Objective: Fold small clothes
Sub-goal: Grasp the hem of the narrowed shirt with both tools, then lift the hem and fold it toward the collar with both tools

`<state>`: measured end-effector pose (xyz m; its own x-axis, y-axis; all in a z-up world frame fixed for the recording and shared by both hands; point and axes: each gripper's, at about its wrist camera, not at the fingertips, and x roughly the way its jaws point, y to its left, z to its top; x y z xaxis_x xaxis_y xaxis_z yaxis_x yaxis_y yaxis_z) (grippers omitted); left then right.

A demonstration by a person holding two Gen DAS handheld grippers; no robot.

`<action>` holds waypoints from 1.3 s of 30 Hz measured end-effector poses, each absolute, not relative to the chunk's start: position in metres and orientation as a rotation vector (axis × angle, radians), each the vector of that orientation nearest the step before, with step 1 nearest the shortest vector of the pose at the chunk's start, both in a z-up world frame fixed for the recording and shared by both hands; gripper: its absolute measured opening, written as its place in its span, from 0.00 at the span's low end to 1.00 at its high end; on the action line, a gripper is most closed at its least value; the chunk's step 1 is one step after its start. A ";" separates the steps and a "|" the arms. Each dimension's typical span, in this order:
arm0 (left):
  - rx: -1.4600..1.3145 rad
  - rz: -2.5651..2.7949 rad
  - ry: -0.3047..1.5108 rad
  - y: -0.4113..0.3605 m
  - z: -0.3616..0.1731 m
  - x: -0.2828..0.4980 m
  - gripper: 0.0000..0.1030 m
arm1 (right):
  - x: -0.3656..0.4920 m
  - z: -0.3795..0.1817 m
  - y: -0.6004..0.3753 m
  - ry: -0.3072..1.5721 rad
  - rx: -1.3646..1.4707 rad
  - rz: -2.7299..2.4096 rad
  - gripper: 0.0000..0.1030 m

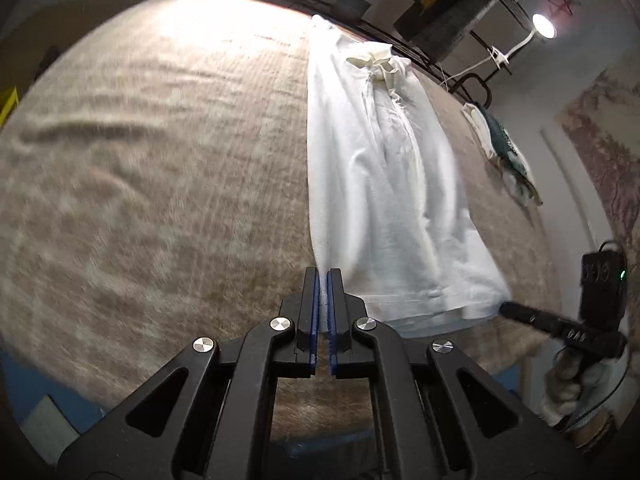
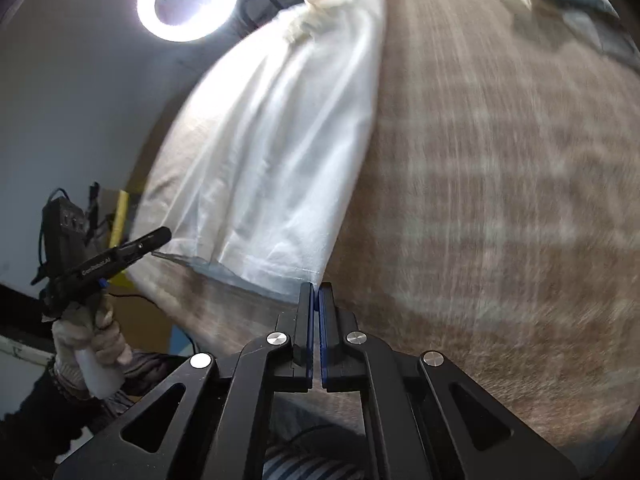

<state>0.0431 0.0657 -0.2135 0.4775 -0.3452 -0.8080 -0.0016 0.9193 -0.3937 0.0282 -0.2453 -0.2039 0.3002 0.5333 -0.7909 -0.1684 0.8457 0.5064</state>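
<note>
I am holding a white garment stretched lengthwise over the brown fuzzy cloth that covers the table, and it is already lying as a long narrow strip, so I judge the side folds done. My left gripper is pinching one near hem corner, jaws pressed together on the fabric; my right gripper is pinching the other hem corner the same way. What I am still facing, I think, is carrying this hem toward the far end, where a drawstring knot is sitting. Another garment is waiting well apart at the table's edge, unfolded
</note>
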 end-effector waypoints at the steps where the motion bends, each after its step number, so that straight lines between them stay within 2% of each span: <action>1: -0.360 -0.208 1.072 0.065 -0.218 0.045 0.01 | 0.031 -0.204 -0.246 1.181 0.357 0.467 0.01; 4: -0.393 -0.188 1.133 0.065 -0.240 0.047 0.01 | 0.038 -0.221 -0.241 1.236 0.345 0.441 0.01; 14: -0.411 -0.231 1.098 0.064 -0.209 0.063 0.01 | 0.054 -0.210 -0.245 1.211 0.425 0.480 0.01; 25: -0.436 -0.201 1.072 0.064 -0.184 0.133 0.01 | 0.110 -0.180 -0.262 1.116 0.545 0.460 0.01; 39: -0.388 -0.137 1.072 0.056 -0.197 0.210 0.01 | 0.184 -0.177 -0.281 1.083 0.560 0.379 0.01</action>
<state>0.2096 0.0563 -0.1966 0.4772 -0.2952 -0.8278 -0.0768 0.9243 -0.3738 0.1837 -0.2810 -0.1775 0.4263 0.5482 -0.7196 -0.0196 0.8009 0.5985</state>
